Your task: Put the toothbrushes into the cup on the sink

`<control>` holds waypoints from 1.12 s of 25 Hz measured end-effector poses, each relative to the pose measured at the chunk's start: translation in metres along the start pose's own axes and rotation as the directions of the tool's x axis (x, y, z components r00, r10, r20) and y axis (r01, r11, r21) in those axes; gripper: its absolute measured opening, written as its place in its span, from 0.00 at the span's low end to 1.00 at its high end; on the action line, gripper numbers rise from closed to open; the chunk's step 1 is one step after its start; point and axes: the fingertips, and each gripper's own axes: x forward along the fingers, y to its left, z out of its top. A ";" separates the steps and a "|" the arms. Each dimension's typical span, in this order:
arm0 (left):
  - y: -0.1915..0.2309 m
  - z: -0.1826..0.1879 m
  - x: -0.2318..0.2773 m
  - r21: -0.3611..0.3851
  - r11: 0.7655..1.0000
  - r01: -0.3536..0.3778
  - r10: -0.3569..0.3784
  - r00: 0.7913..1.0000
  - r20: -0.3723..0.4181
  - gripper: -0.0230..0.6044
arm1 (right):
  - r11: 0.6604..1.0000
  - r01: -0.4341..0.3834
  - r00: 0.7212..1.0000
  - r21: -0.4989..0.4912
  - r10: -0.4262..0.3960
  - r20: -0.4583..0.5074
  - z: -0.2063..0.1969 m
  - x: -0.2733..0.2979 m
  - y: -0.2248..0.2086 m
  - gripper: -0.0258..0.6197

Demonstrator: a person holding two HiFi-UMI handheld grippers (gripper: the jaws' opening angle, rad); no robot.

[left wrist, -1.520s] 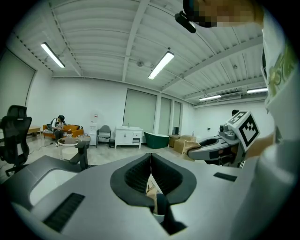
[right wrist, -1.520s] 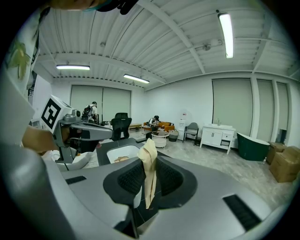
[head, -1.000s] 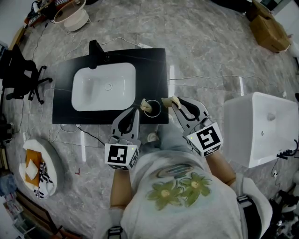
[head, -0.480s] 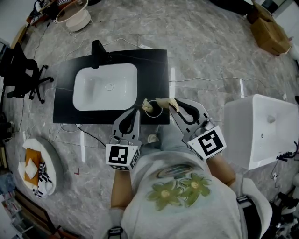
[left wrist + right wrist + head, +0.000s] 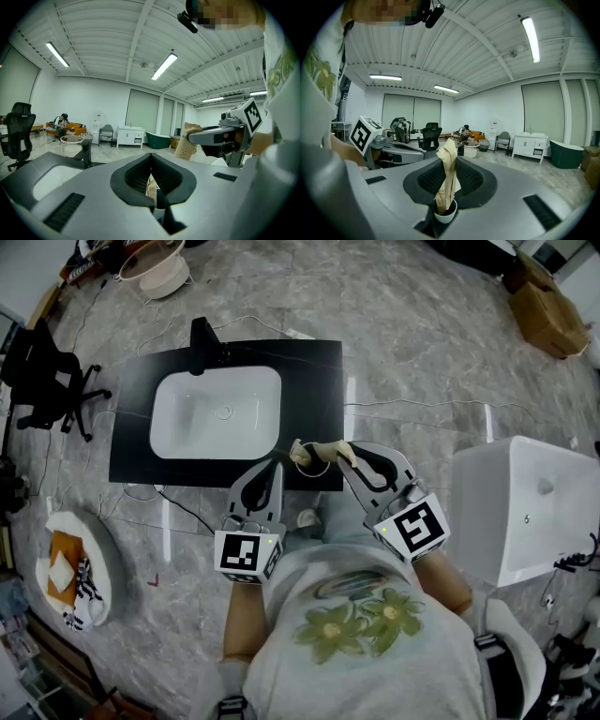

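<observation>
A: Looking at the right tool (image 5: 345, 452), what is in it?

B: Its jaws pinch a paper-wrapped toothbrush (image 5: 447, 174). In the right gripper view the wrapper stands between the pads and sticks out past the tips. Its other end reaches down into the white cup (image 5: 442, 219), which sits right under the jaws.

A: And from the head view?

B: The toothbrush runs out from that tool's tips toward the left tool (image 5: 278, 465), crossing the cup's rim.

A: How does the left tool stand?

B: Its jaws are pressed together, with the tips meeting. In the narrow slit behind the tips a strip of a second wrapped toothbrush (image 5: 150, 186) shows, and the cup's white rim is below it. I can't tell whether the pads touch that strip.

A: Where is the cup relative to the two tools?

B: It is just ahead of the left tool's tips and slightly to that tool's right, between the two tools. It stands at the near right corner of the black desk (image 5: 319, 381), on the tools' side of the white basin (image 5: 216, 413).
</observation>
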 end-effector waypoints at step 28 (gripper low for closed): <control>0.015 -0.012 0.013 -0.054 0.999 -0.009 0.008 1.000 -0.021 0.07 | 0.999 -0.038 0.994 0.020 0.040 -0.098 -0.035 0.028 -0.005 0.17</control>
